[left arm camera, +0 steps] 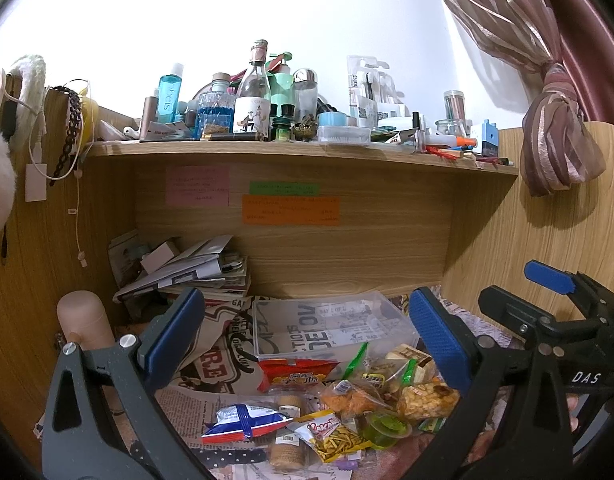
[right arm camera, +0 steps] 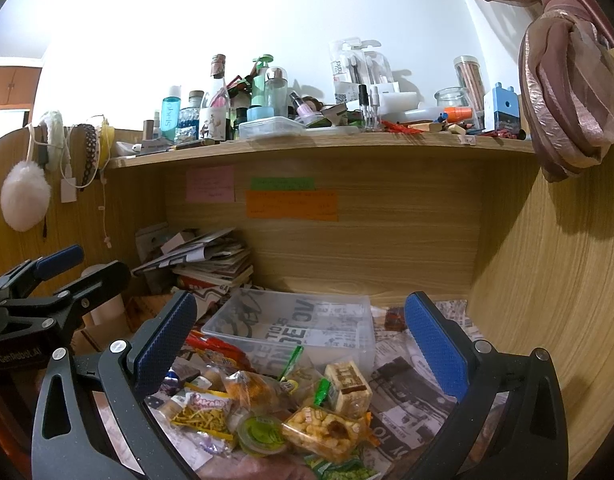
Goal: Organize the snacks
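- Home setting, a bedroom desk nook by the look of it.
- Wooden shelf [left arm camera: 299,151] crowded with toiletry bottles [left arm camera: 172,94] and pens.
- Tied-back pink curtain [right arm camera: 563,92] at right.
- Sticky notes [left arm camera: 291,209] on back panel.
- Stacked magazines [right arm camera: 211,264] in corner.

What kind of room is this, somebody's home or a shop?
Most likely a bedroom or dorm desk nook: a wooden shelf crowded with toiletry bottles, sticky notes on the back panel, and a tied-back curtain.
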Available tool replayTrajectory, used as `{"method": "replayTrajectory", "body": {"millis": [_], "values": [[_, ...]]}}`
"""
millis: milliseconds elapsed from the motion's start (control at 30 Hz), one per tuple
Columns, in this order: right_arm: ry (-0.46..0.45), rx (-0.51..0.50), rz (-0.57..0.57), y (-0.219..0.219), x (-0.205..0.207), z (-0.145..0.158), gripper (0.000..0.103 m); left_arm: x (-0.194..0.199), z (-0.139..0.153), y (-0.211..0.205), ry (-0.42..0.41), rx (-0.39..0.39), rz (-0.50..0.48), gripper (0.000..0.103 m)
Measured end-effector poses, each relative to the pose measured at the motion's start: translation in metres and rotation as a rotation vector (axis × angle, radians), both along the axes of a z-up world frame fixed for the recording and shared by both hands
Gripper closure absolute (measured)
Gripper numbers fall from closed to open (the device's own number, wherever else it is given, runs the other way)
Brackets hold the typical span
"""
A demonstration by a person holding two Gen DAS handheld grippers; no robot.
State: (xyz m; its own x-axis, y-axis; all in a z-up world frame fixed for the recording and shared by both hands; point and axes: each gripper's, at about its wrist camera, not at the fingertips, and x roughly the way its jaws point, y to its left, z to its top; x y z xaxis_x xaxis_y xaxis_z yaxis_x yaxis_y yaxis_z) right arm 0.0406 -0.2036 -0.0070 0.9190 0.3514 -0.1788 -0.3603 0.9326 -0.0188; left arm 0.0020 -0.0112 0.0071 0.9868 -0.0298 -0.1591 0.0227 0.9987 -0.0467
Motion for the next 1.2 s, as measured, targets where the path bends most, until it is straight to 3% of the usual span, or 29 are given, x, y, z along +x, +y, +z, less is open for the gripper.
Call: {"method": "replayTrajectory", "body": {"millis": [567,867,1200], "values": [[0.037,-0.012,-0.003,-0.001,0.009,-0.010,0.000,0.014,-0.014,0.006,0.059,0.003,0.002,0.000],[0.153,-0.065,-0.027,-0.009,0.032,-0.038,0.000,0.041,-0.053,0.029,0.231,0.005,0.024,0.000],[0.346,-0.101,-0.042,-0.020,0.058,-0.083,0.000,0.070,-0.111,0.040,0.422,-0.025,0.032,0.000]]}}
